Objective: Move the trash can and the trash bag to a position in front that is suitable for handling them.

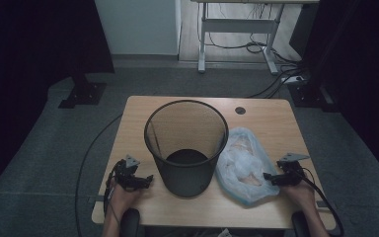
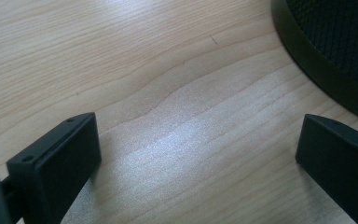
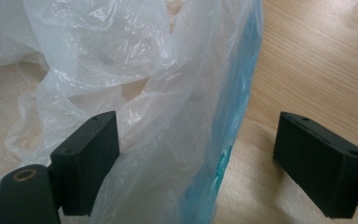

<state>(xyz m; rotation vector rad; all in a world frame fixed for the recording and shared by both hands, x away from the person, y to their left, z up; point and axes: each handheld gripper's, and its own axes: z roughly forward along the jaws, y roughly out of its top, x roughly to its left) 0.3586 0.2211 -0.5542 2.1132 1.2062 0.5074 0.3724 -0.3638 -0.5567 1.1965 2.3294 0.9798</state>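
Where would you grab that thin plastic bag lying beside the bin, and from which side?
Probably at the plastic bag's raised, blue-tinted edge nearest the right gripper, coming in from the bag's outer side, away from the mesh bin. That edge stands up as a thin fold off the table, and the open jaws already straddle it, so closing should pinch a layer.

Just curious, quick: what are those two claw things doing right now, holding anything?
Left gripper: open, holding nothing, above bare table.
Right gripper: open, plastic bag edge between its jaws, not clamped.
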